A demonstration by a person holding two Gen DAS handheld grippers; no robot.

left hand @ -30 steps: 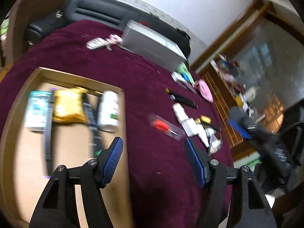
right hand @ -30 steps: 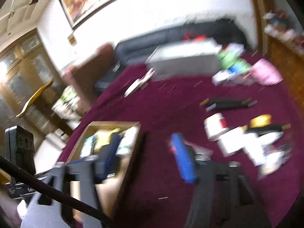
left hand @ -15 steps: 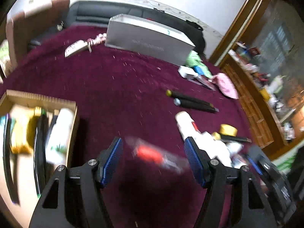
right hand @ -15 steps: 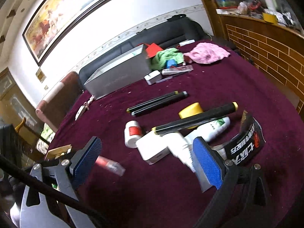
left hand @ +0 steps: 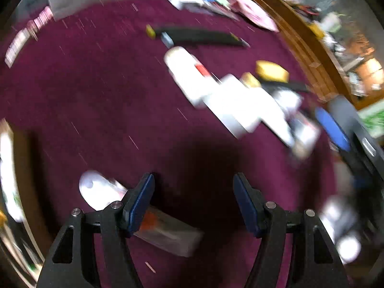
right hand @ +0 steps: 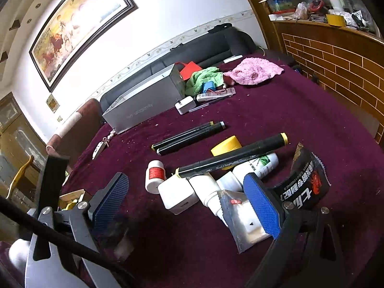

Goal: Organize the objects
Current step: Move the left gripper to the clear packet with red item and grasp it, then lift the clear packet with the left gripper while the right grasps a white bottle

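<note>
My left gripper (left hand: 193, 200) is open and low over the maroon tablecloth (left hand: 100, 91). A clear packet with a red item (left hand: 165, 230) lies under its left finger. My right gripper (right hand: 189, 206) is open, hovering over a pile: a white charger (right hand: 177, 195), white bottles (right hand: 254, 168), a white sachet (right hand: 240, 213), a black marker (right hand: 230, 156), a yellow tape roll (right hand: 226, 145) and a black packet (right hand: 304, 184). A small white bottle with a red label (right hand: 154, 175) lies left of the pile.
Two black markers (right hand: 189, 135) lie further back. A grey box (right hand: 144, 103), green cloth (right hand: 204, 78), pink cloth (right hand: 252, 70) and white adapter (right hand: 184, 104) sit at the far side. The wooden tray (left hand: 21, 180) is at my left. A brick counter (right hand: 336, 60) stands right.
My left gripper has moved forward and down so the clear packet now lies at its left finger. My right gripper has moved closer over the pile of white items.
</note>
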